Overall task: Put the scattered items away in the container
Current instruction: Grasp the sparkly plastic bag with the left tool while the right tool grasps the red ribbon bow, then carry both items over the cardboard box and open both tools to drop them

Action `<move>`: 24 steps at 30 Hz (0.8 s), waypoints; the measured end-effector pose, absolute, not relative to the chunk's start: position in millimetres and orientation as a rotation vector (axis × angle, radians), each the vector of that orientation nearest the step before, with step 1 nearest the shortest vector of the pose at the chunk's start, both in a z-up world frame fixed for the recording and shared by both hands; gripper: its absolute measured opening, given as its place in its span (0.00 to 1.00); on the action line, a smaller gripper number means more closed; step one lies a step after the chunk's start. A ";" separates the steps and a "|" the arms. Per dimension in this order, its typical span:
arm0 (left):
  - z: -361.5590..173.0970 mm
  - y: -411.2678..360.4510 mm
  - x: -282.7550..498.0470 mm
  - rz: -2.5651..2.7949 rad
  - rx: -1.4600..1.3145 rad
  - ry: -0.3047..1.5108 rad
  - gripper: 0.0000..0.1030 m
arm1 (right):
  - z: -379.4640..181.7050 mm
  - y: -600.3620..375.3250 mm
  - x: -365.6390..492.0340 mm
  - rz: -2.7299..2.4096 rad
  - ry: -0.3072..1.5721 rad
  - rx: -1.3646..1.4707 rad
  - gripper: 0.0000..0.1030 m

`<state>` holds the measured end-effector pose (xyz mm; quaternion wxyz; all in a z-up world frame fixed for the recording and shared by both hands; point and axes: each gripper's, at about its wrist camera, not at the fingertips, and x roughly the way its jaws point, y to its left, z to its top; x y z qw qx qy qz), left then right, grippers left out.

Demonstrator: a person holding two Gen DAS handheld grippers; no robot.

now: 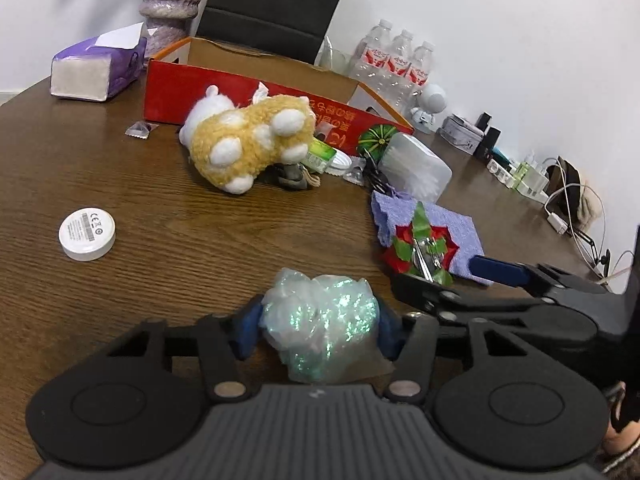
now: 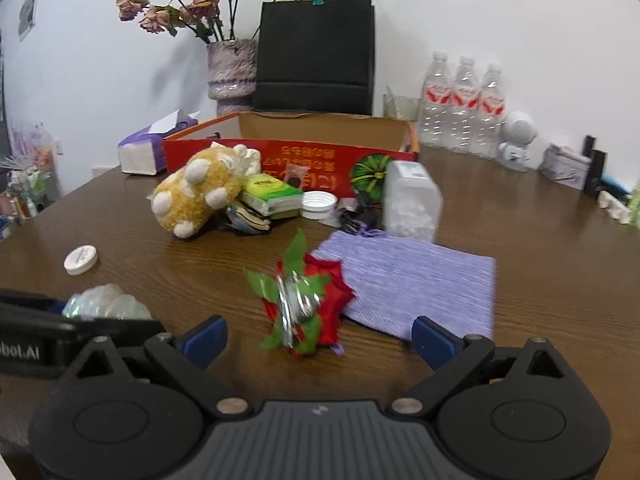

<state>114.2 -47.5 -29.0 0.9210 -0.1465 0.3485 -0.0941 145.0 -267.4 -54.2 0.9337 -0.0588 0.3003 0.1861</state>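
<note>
Crinkled iridescent wrap [image 1: 320,322] sits pinched between the blue pads [image 1: 247,330] of our left gripper [image 1: 318,330], low over the near table [image 1: 160,208]. Our right gripper [image 2: 318,338] stands spread, nothing between its pads, just short of a red-and-green bow [image 2: 304,304] lying on the near edge of a purple cloth [image 2: 416,276]. Farther back, the red cardboard box [image 2: 320,158] is open at the top; we cannot tell what it holds. Crowded against its front wall are a yellow plush toy [image 1: 248,142], a green packet [image 2: 272,194], a white lid [image 2: 318,205] and a clear plastic tub [image 2: 412,200]. A white round case [image 1: 87,233] lies apart at the left. Water bottles [image 2: 460,108] and a black bag [image 2: 316,52] line the far wall.
</note>
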 end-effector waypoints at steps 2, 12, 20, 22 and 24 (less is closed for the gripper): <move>-29.2 -45.2 117.3 -0.190 -0.307 0.712 0.50 | -54.4 -261.8 151.6 0.390 0.611 -0.128 0.88; -19.3 -31.7 128.7 -0.179 -0.342 0.673 0.50 | -49.8 -262.1 154.2 0.421 0.599 -0.091 0.35; -9.2 -26.5 129.5 -0.194 -0.344 0.643 0.52 | -33.8 -266.5 150.3 0.399 0.547 -0.063 0.35; -5.0 -25.3 128.5 -0.197 -0.345 0.631 0.52 | -27.9 -268.8 149.3 0.403 0.531 -0.050 0.35; -0.7 -24.8 127.8 -0.200 -0.345 0.620 0.53 | -20.4 -271.6 148.1 0.410 0.517 -0.035 0.35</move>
